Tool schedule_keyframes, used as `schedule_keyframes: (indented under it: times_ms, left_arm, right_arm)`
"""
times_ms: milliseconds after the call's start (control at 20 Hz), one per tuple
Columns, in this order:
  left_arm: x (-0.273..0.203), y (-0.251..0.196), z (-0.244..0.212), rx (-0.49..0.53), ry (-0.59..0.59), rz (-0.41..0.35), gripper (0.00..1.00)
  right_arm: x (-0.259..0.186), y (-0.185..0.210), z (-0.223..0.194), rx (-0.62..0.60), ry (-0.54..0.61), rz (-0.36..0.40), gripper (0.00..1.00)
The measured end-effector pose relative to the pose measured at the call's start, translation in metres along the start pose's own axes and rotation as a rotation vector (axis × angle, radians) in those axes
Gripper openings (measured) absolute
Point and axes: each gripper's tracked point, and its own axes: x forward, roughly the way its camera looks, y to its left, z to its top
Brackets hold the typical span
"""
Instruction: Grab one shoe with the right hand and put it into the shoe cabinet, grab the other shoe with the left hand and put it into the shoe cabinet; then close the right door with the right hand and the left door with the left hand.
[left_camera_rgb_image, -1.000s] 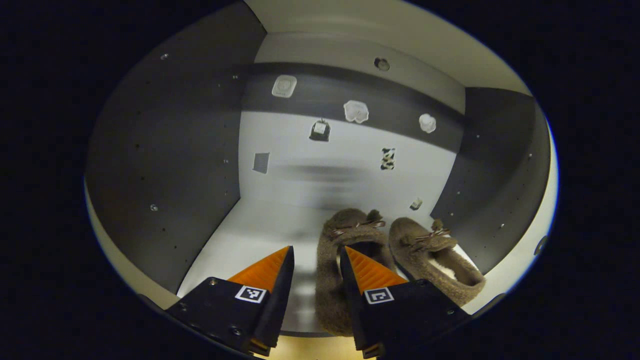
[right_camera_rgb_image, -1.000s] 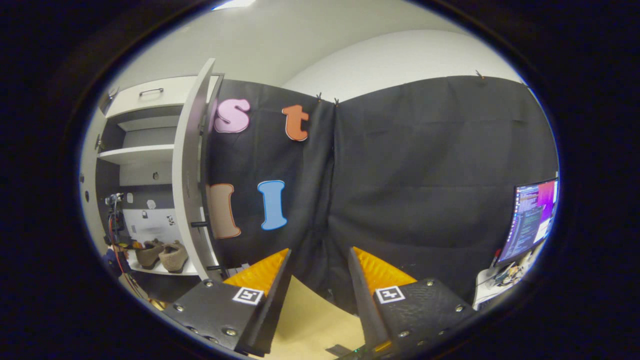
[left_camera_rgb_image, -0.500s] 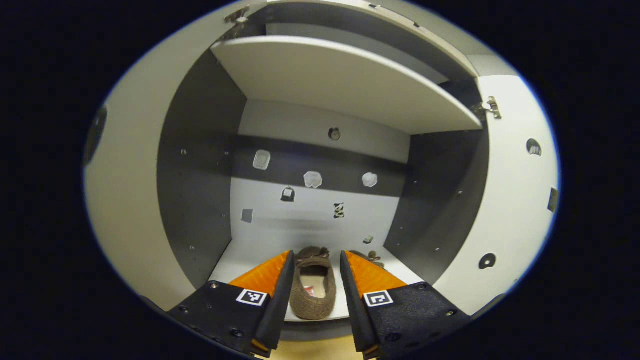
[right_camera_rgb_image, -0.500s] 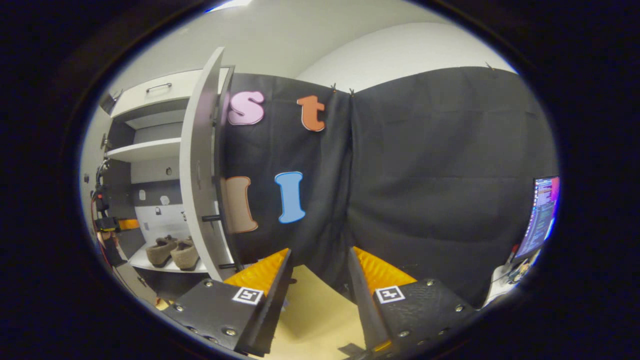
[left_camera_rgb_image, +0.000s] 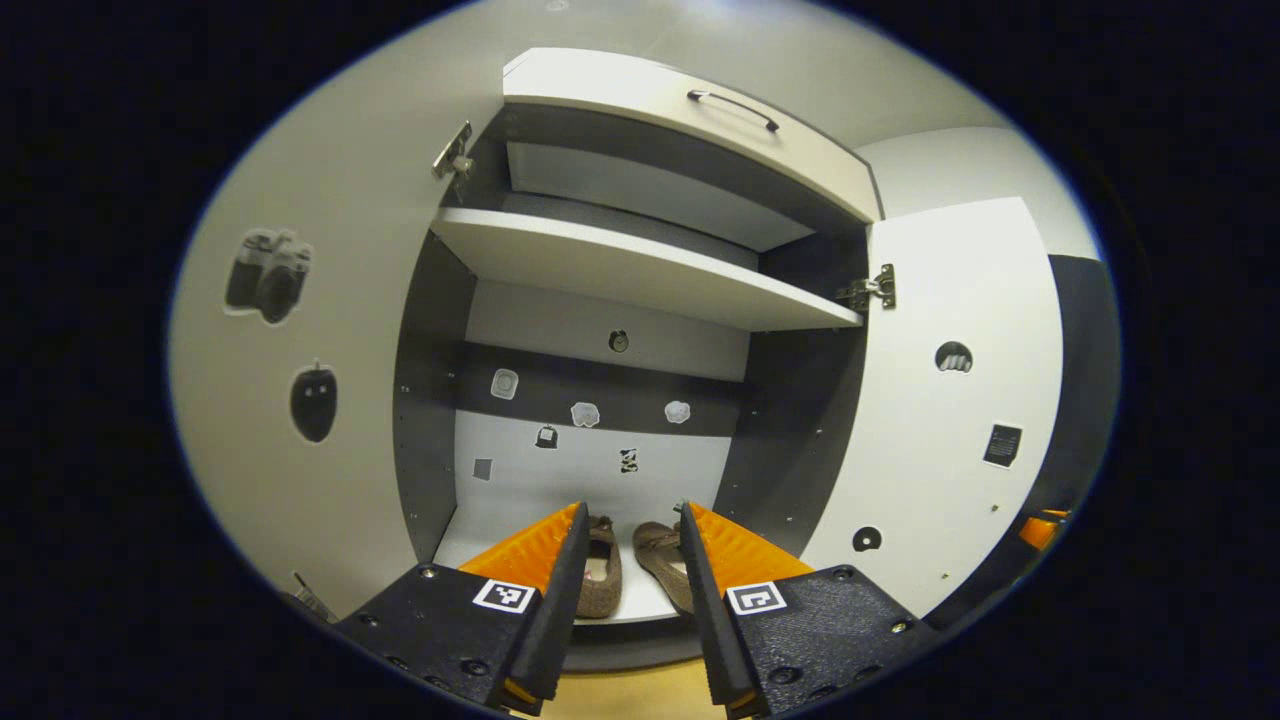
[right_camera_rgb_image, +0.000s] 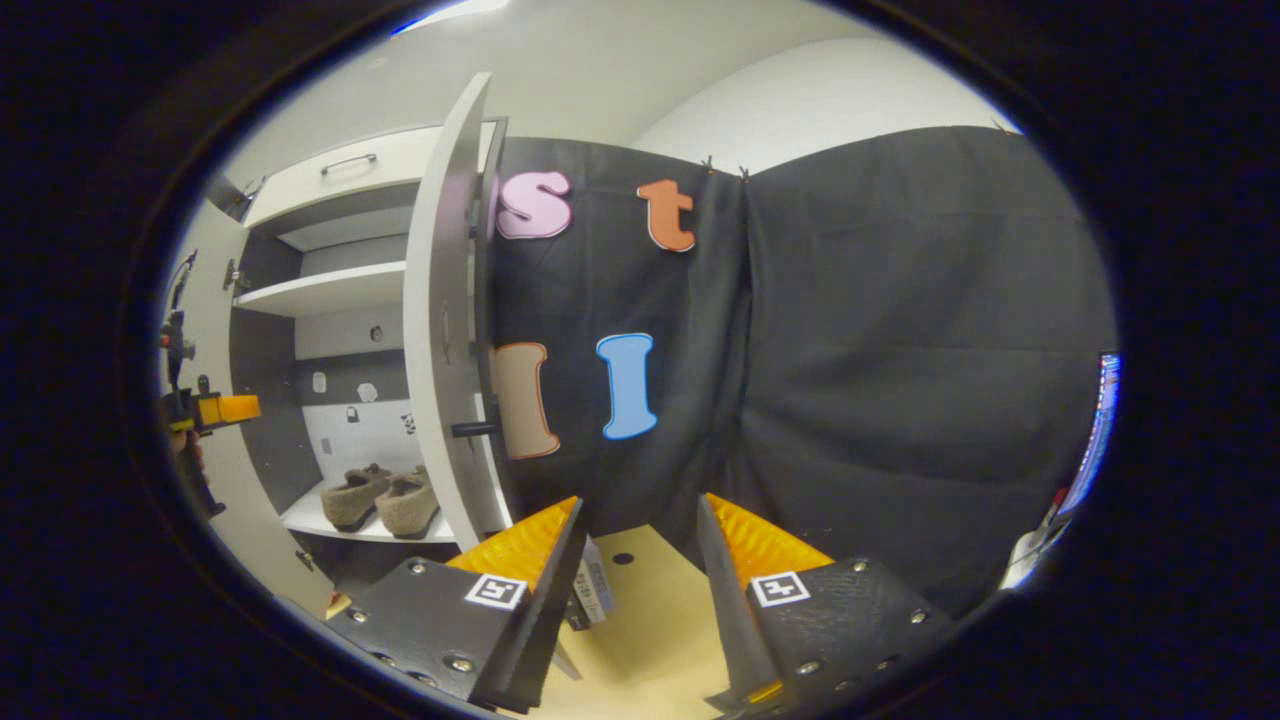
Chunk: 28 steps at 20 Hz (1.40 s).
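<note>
A: State the surface and room.

B: A white shoe cabinet with a dark grey interior stands open against a pale wall. Its lower compartment has a white floor board; a white upper shelf spans the interior above it, and a white drawer front with a dark bar handle sits on top. Small stickers dot the back panel. In the right gripper view, a pale wooden floor lies in front of the black cloth wall.

A: Where are the task items?

B: Two brown fuzzy slipper shoes rest side by side on the floor board, toes toward the back panel. The right gripper view shows the same pair just inside the front edge.

A: Doors?

B: The white left door and white right door are both swung fully out. In the right gripper view the right door is seen edge-on, a dark knob projecting from it.

A: Gripper condition?

B: The left gripper is outside the cabinet, facing the opening, fingers parted with a moderate gap and nothing between them. The right gripper points at the cloth wall beside the right door, fingers likewise parted and empty.

A: Open room?

B: Free space lies between both grippers and the door edges.
</note>
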Motion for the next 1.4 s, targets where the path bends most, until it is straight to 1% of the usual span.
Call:
schedule_keyframes:
  times_ms: [100,150,200,350,450,500,550,700,750,800,900,950,1050,1100,1150,1200,1250,1300,1400]
  left_arm:
    - [-0.022,0.0,0.008,-0.006,-0.018,0.009,0.55]
    - [-0.031,0.001,0.012,-0.005,-0.03,0.014,0.63]
    - [-0.043,0.003,0.017,-0.005,-0.041,0.022,0.55]
    - [-0.079,0.018,0.035,0.014,-0.085,0.082,0.55]
    - [-0.1,0.026,0.041,0.023,-0.101,0.121,0.55]
    - [-0.109,0.031,0.044,0.03,-0.106,0.139,0.48]
    - [-0.12,0.035,0.044,0.039,-0.107,0.161,0.55]
    - [-0.149,0.054,0.05,0.06,-0.124,0.241,0.55]
    - [-0.159,0.059,0.052,0.057,-0.135,0.26,0.58]
    - [-0.168,0.064,0.057,0.051,-0.149,0.28,0.65]
    - [-0.182,0.069,0.062,0.029,-0.167,0.296,0.8]
    - [-0.193,0.075,0.062,0.031,-0.172,0.319,0.86]
    - [-0.207,0.095,0.063,0.043,-0.173,0.382,0.86]
    - [-0.214,0.101,0.064,0.044,-0.179,0.4,0.93]
    - [-0.221,0.103,0.064,0.04,-0.182,0.413,0.92]
    - [-0.227,0.108,0.064,0.034,-0.183,0.427,0.92]
    - [-0.232,0.113,0.063,0.028,-0.182,0.444,0.92]
    - [-0.239,0.12,0.062,0.025,-0.178,0.463,0.92]
    - [-0.252,0.133,0.06,0.02,-0.174,0.502,0.93]
  right_arm:
    - [0.005,0.008,0.0,-0.006,0.001,0.017,0.68]
    - [0.007,0.012,0.001,-0.011,-0.003,0.023,0.67]
    - [0.011,0.015,0.004,-0.016,-0.011,0.029,0.68]
    - [0.021,0.019,0.016,-0.022,-0.045,0.028,0.69]
    - [0.028,0.02,0.023,-0.007,-0.065,0.025,0.68]
    - [0.03,0.019,0.027,0.003,-0.073,0.024,0.75]
    - [0.032,0.019,0.028,0.015,-0.079,0.022,0.81]
    - [0.037,0.014,0.035,0.024,-0.096,-0.004,1.0]
    - [0.037,0.013,0.038,0.028,-0.108,-0.009,1.0]
    - [0.037,0.014,0.04,0.032,-0.117,-0.01,1.0]
    - [0.038,0.016,0.044,0.037,-0.126,-0.006,1.0]
    - [0.038,0.019,0.045,0.039,-0.125,0.002,1.0]
    - [0.039,0.028,0.044,0.048,-0.122,0.025,1.0]
    - [0.039,0.032,0.042,0.05,-0.121,0.035,1.0]
    - [0.039,0.035,0.041,0.05,-0.118,0.041,1.0]
    - [0.039,0.039,0.039,0.049,-0.114,0.049,0.97]
    - [0.038,0.044,0.036,0.049,-0.106,0.06,0.97]
    - [0.039,0.049,0.035,0.049,-0.104,0.068,1.0]
    - [0.04,0.05,0.032,0.047,-0.099,0.06,0.98]
